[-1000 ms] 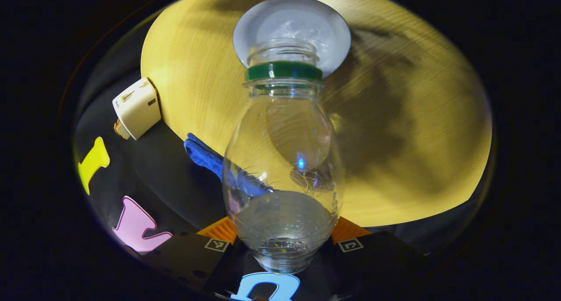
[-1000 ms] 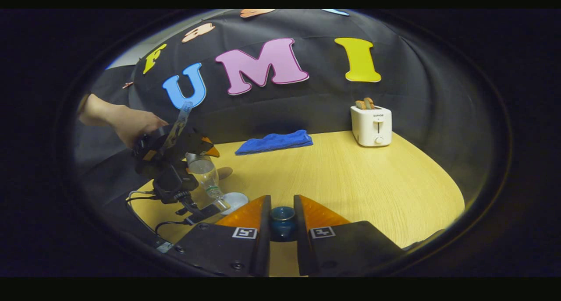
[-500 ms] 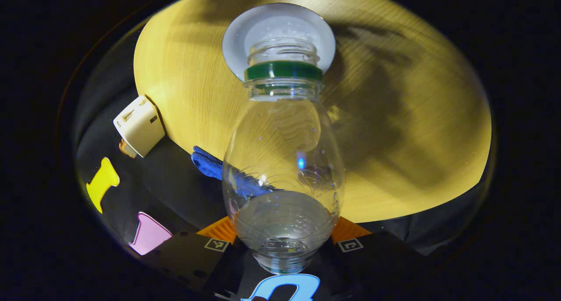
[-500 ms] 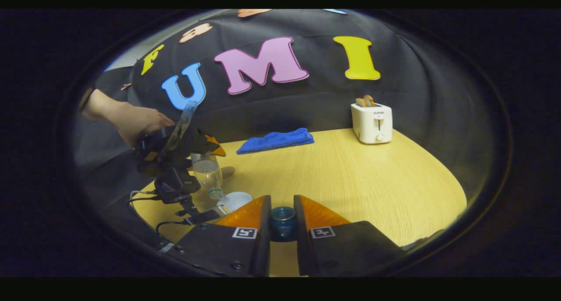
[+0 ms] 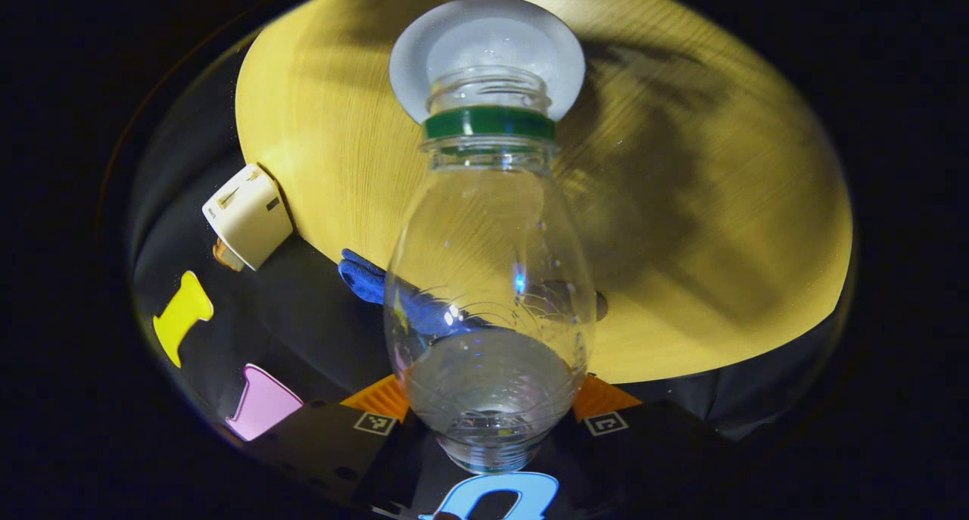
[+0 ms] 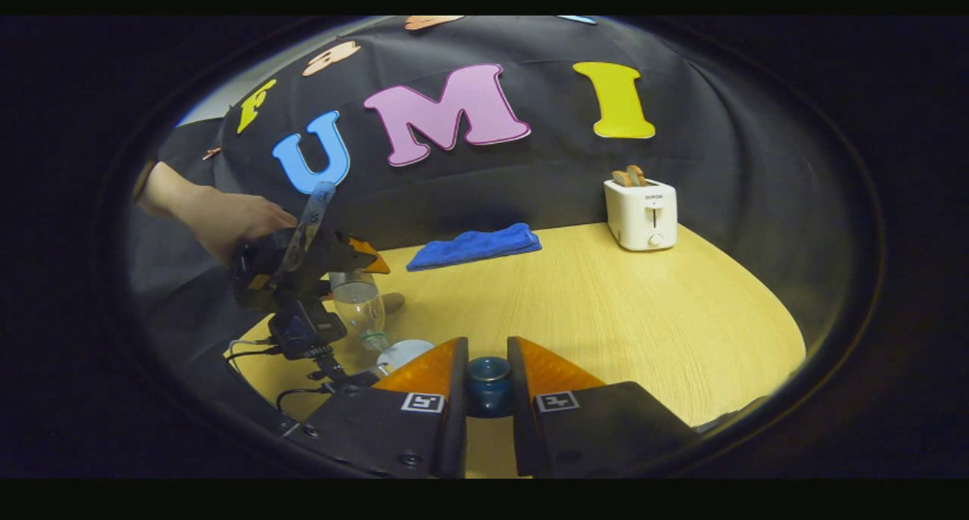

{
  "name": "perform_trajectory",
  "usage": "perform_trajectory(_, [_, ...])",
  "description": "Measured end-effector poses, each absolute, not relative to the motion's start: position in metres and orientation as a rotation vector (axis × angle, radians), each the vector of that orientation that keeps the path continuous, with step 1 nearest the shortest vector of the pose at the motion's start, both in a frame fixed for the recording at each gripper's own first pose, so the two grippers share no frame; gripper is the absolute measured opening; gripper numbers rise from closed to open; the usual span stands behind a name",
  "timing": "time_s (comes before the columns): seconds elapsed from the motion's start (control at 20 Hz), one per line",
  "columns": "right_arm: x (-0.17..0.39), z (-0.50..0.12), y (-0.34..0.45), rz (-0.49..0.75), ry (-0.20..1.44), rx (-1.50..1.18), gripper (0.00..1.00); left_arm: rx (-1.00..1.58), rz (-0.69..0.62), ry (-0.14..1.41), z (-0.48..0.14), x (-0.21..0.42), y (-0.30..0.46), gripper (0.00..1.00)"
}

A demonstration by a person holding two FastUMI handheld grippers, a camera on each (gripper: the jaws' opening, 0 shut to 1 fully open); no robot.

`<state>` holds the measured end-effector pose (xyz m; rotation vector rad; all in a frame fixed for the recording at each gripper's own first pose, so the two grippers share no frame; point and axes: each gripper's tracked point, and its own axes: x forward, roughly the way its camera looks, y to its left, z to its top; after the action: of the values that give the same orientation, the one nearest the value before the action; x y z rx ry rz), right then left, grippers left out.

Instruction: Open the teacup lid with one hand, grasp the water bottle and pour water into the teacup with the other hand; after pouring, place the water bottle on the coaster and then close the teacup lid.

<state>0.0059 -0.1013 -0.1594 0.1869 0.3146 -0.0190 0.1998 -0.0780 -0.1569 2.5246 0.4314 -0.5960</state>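
Observation:
In the left gripper view, my left gripper is shut on a clear, uncapped water bottle with a green neck ring. The bottle points mouth-down at the open white teacup on the wooden table. The right gripper view has the same left gripper at the left, held by a hand, with the bottle tipped over the teacup. My right gripper is shut on the dark blue teacup lid, held above the table's near edge. A small brown coaster lies behind the bottle.
A folded blue cloth lies at the table's back edge. A white toaster with toast stands at the back right. Black cables trail under the left gripper. Bare wooden table stretches to the right.
The left gripper has lifted a little and turned the bottle from a slant to nearly straight mouth-down over the teacup. The right gripper holds still with the lid.

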Motion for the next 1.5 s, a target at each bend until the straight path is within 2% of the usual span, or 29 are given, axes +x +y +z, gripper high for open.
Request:
perform_trajectory(0.2, [0.008, -0.152, -0.102, -0.025, 0.316, 0.184, 0.29, 2.411, -0.593, 0.409, -0.165, 0.197, -0.075, 0.75])
perform_trajectory(0.25, [0.009, -0.149, -0.101, -0.024, 0.32, 0.183, 0.24, 2.367, -0.585, 0.406, -0.167, 0.195, -0.075, 0.75])
perform_trajectory(0.3, [0.01, -0.145, -0.1, -0.023, 0.321, 0.18, 0.29, 2.318, -0.577, 0.405, -0.168, 0.192, -0.072, 0.75])
perform_trajectory(0.45, [0.014, -0.129, -0.098, -0.016, 0.314, 0.156, 0.29, 2.121, -0.54, 0.363, -0.16, 0.181, -0.065, 0.75])
perform_trajectory(0.6, [0.019, -0.109, -0.098, -0.01, 0.299, 0.13, 0.29, 1.789, -0.465, 0.317, -0.15, 0.168, -0.053, 0.75])
perform_trajectory(0.75, [0.025, -0.096, -0.093, -0.003, 0.309, 0.125, 0.29, 1.444, -0.316, 0.305, -0.137, 0.173, -0.038, 0.75])
perform_trajectory(0.95, [0.034, -0.074, -0.082, 0.007, 0.294, 0.108, 0.29, 0.981, -0.185, 0.305, -0.13, 0.176, -0.025, 0.75])
perform_trajectory(1.15, [0.044, -0.073, -0.063, 0.039, 0.299, 0.1, 0.29, 0.555, -0.126, 0.388, -0.163, 0.198, -0.019, 0.75])
perform_trajectory(1.35, [0.06, -0.083, -0.038, 0.076, 0.285, 0.068, 0.29, 0.144, -0.176, 0.294, -0.165, 0.217, -0.047, 0.75])
perform_trajectory(1.5, [0.073, -0.097, -0.015, 0.112, 0.264, 0.059, 0.24, -0.008, -0.194, 0.229, -0.149, 0.221, -0.067, 0.76])
